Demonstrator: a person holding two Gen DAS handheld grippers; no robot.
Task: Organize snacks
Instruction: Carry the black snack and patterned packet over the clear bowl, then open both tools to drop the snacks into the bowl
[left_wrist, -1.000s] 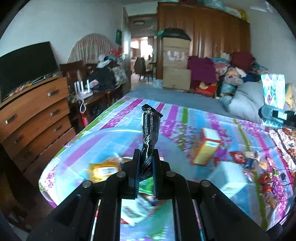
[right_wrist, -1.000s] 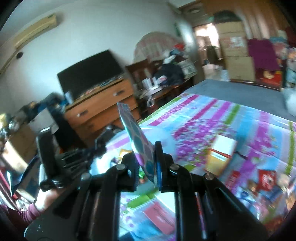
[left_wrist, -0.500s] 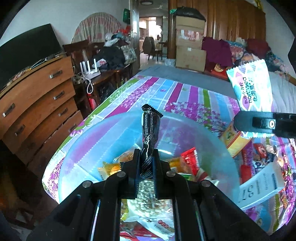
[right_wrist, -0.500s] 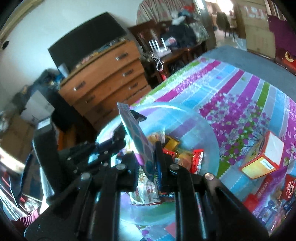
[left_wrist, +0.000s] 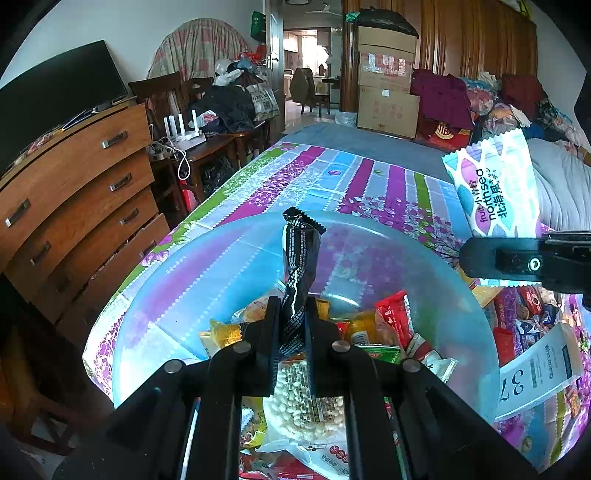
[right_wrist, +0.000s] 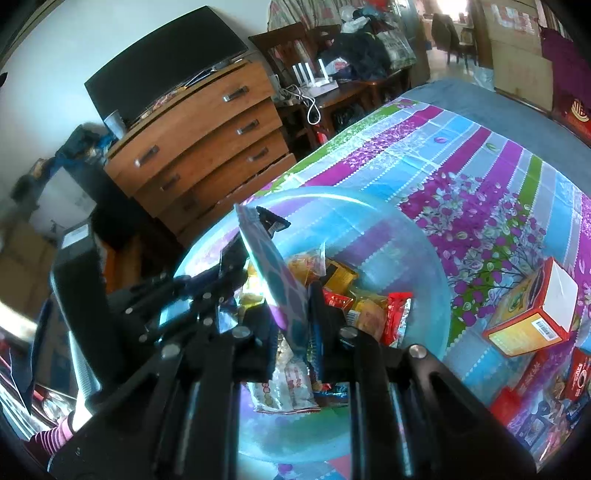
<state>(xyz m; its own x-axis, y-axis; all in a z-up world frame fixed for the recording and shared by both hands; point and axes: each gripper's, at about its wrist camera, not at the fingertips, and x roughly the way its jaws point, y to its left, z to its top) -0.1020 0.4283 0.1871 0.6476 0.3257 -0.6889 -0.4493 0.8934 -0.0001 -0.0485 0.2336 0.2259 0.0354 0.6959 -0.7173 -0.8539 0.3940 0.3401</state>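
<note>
Black snack bar (left_wrist: 297, 269) clamped in left claw (left_wrist: 291, 325), white-blue pouch (right_wrist: 275, 284) pinched in right claw (right_wrist: 295, 325), both over the blue bowl (left_wrist: 177, 295) w/ snacks, near the bed's (right_wrist: 480, 166) corner by the dresser (left_wrist: 74, 192).

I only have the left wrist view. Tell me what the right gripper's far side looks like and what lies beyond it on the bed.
Observer: The right gripper is shut on the white pouch, which stands over the blue bowl.
Operator: Say what sits right of the bowl.
Observer: An orange box lies on its side on the bedspread, apart from the bowl.
Operator: Report who holds the left gripper.
Observer: A hand in a striped pink sleeve shows below it.
</note>
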